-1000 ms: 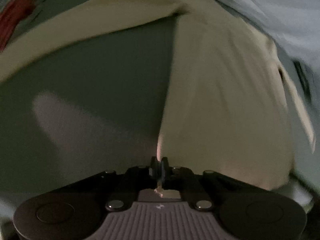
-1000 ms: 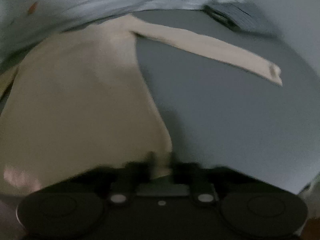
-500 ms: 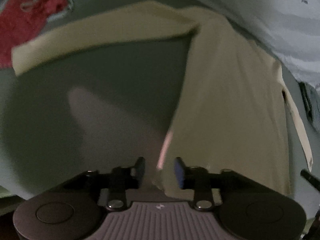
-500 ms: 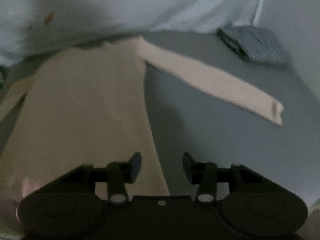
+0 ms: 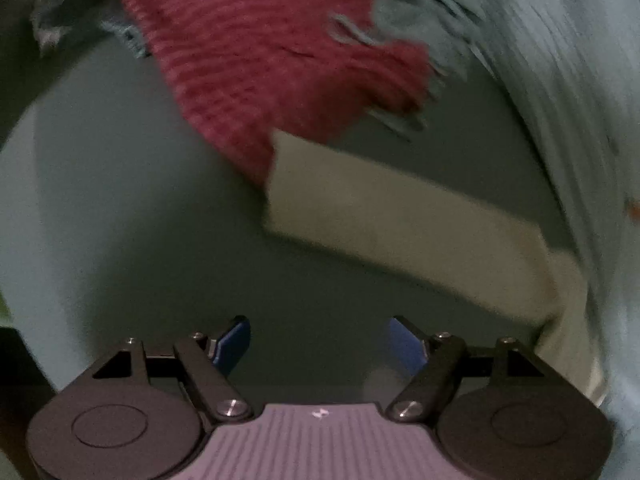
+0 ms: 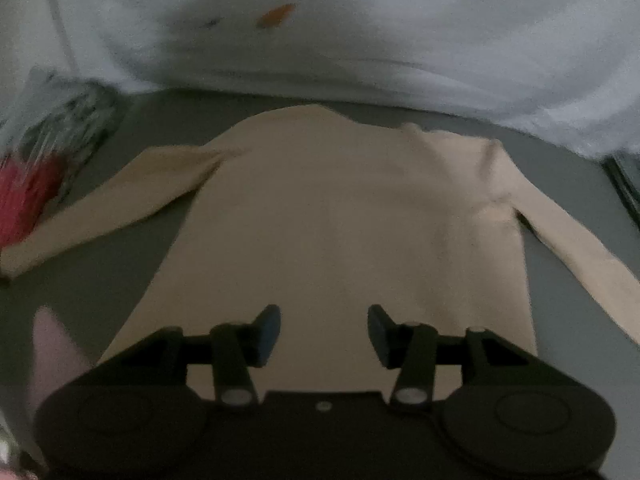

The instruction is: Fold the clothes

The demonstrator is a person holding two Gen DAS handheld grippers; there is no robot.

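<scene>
A cream long-sleeved top (image 6: 340, 216) lies flat on the grey surface, both sleeves spread out. My right gripper (image 6: 323, 332) is open and empty, above the top's lower middle. My left gripper (image 5: 318, 344) is open and empty over bare grey surface, facing the end of the top's left sleeve (image 5: 384, 216). The sleeve's cuff lies against a red knitted cloth (image 5: 272, 68). The left sleeve also shows in the right wrist view (image 6: 108, 200), the right sleeve (image 6: 592, 264) at the right edge.
A pale blue-white bedsheet or blanket (image 6: 360, 32) is bunched along the far side, with a small orange mark (image 6: 276, 16). The red cloth with grey fringe (image 6: 28, 196) lies far left. A dark folded item (image 6: 624, 180) peeks in at the right edge.
Both grippers let go of the top's bottom corners and opened wide. The left one swung left toward the sleeve end and red cloth. The right one moved left over the top's middle.
</scene>
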